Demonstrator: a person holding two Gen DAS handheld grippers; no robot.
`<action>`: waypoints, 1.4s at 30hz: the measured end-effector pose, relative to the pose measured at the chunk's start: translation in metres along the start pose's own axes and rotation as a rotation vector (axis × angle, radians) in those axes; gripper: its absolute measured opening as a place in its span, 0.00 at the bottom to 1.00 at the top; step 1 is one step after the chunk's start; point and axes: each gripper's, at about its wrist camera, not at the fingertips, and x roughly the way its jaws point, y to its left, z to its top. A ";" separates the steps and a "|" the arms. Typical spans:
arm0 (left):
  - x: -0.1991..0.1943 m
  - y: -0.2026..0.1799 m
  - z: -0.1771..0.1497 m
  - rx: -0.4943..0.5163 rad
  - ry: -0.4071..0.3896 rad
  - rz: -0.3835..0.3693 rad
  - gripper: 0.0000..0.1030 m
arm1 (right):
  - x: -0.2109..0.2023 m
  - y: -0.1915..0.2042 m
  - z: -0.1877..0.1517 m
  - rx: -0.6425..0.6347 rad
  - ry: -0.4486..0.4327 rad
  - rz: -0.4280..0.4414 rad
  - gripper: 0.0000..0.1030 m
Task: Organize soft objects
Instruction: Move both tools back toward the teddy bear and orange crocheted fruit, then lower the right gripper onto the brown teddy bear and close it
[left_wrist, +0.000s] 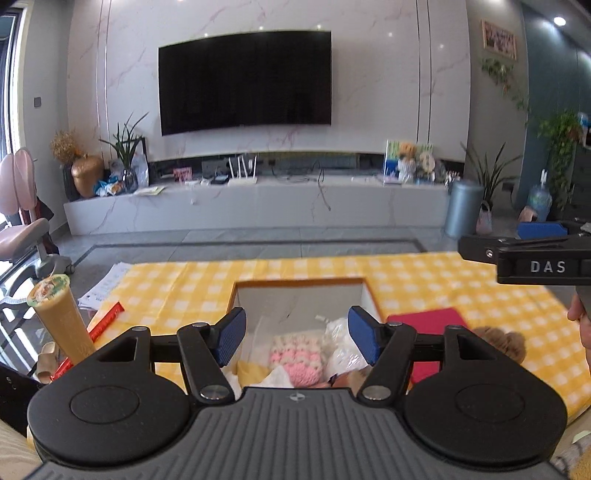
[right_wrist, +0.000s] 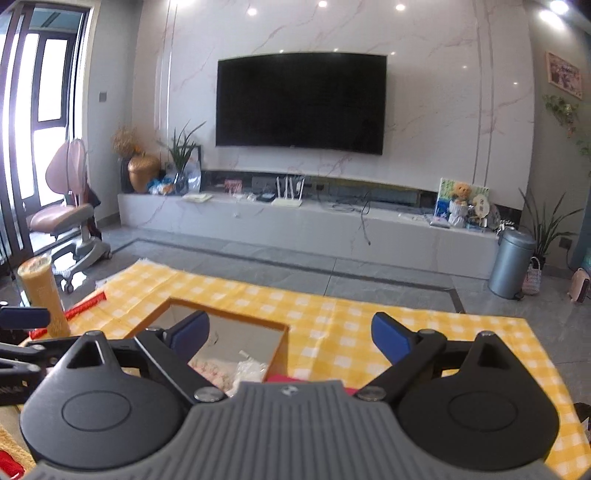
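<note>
- A yellow-and-white checked cloth (left_wrist: 424, 280) covers the table and carries everything else.
- An open box (left_wrist: 299, 286) with an orange rim and pale inner walls sits on the cloth; in the left wrist view its long sides run away from the camera, toward the wall-mounted television (left_wrist: 245, 81).
- Inside the box lies a pink-and-cream crocheted soft item (left_wrist: 295, 354), beside crumpled clear plastic packaging (left_wrist: 343, 343); which way the knit points cannot be told, since it is bunched.
- A flat red piece (left_wrist: 428, 321) lies on the cloth just right of the box, with a brown fuzzy plush (left_wrist: 498, 339) at its right edge, blurred.
- A tall tan cylinder (left_wrist: 61, 321) stands tilted at the table's left edge, next to a red strip (left_wrist: 107, 321).
- The left gripper (left_wrist: 297, 338) hangs over the box with its blue pads spread and nothing between them.
- The right gripper (right_wrist: 291, 336) is spread very wide above the cloth at the box's right corner, empty too; its body crosses the left view's right edge.
</note>
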 end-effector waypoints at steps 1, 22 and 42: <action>-0.006 -0.002 0.002 -0.006 -0.027 -0.014 0.73 | -0.007 -0.008 0.002 0.001 -0.009 -0.004 0.94; 0.001 -0.138 0.014 0.002 -0.036 -0.182 0.75 | -0.052 -0.183 -0.042 0.295 -0.002 -0.231 0.94; 0.121 -0.252 -0.065 0.276 0.173 -0.138 0.77 | 0.075 -0.265 -0.149 0.713 0.389 -0.217 0.94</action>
